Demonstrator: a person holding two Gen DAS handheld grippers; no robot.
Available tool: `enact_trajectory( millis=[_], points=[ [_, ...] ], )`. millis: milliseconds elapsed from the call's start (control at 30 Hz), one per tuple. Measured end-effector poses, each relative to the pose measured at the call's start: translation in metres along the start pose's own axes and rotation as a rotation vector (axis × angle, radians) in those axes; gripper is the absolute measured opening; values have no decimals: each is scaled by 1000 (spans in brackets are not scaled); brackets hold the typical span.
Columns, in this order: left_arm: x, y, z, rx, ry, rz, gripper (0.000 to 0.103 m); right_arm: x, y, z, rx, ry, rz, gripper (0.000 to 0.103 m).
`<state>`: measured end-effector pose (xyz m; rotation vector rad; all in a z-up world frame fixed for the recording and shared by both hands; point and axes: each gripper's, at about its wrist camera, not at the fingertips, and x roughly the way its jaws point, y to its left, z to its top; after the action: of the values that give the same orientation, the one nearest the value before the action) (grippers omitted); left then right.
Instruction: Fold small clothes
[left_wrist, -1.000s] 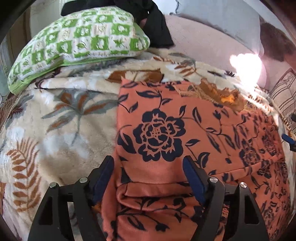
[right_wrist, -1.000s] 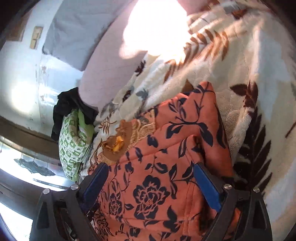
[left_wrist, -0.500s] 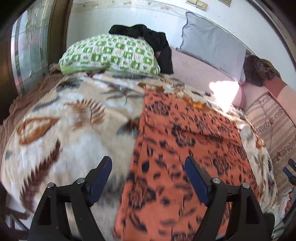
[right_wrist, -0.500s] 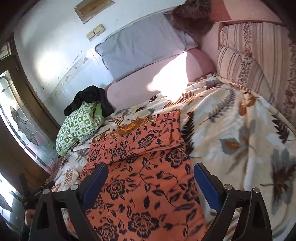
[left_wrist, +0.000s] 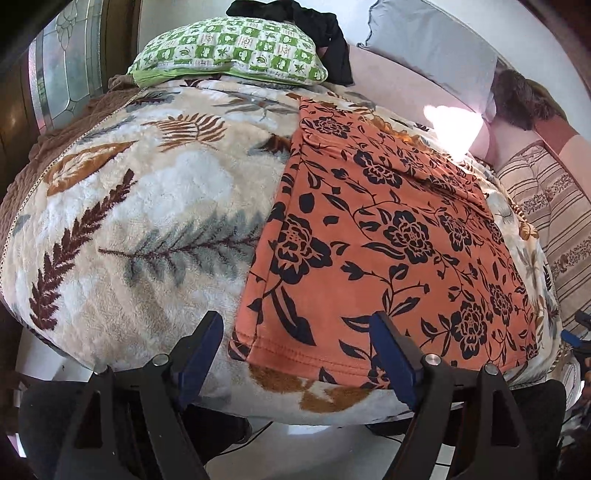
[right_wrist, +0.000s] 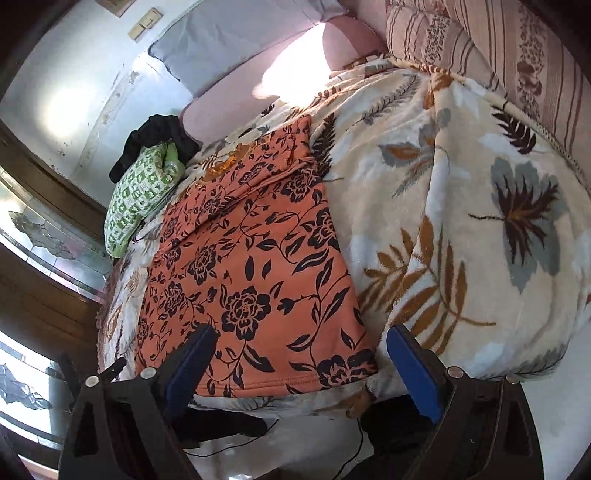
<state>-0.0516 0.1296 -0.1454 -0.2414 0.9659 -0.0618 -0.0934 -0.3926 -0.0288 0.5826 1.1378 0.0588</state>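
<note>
An orange garment with dark blue flowers lies spread flat on the leaf-patterned blanket; its far end is folded over. Its near hem lies at the bed's front edge. My left gripper is open and empty, just in front of the hem's left corner. In the right wrist view the garment runs away from me, and my right gripper is open and empty, at the hem's right corner. Neither gripper touches the cloth.
A green checked pillow with a black garment behind it lies at the bed's far end. A grey pillow and pink bolster lean on the wall. Striped cushions line the right side. White floor lies below the bed edge.
Both grippers let go of the garment's far end and pulled back from over the cloth to the bed's front edge. The garment now lies with its far part folded over.
</note>
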Motion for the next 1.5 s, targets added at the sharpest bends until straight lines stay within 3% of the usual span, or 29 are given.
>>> enact_trajectory(
  millis=[200,500,700,933,1500],
  points=[
    [7,5,-1,-21,23,1,82,31,-10,6,42,73,73,95],
    [24,11,-4,-47,67,8,82,67,-28,23,74,118,68,95],
    [37,12,-4,-68,99,-10,82,71,-32,20,75,139,89,95],
    [36,9,-4,-65,79,-19,82,66,-32,16,68,140,81,95],
    [51,0,-1,-32,127,67,82,83,-32,3,91,172,72,95]
  ],
)
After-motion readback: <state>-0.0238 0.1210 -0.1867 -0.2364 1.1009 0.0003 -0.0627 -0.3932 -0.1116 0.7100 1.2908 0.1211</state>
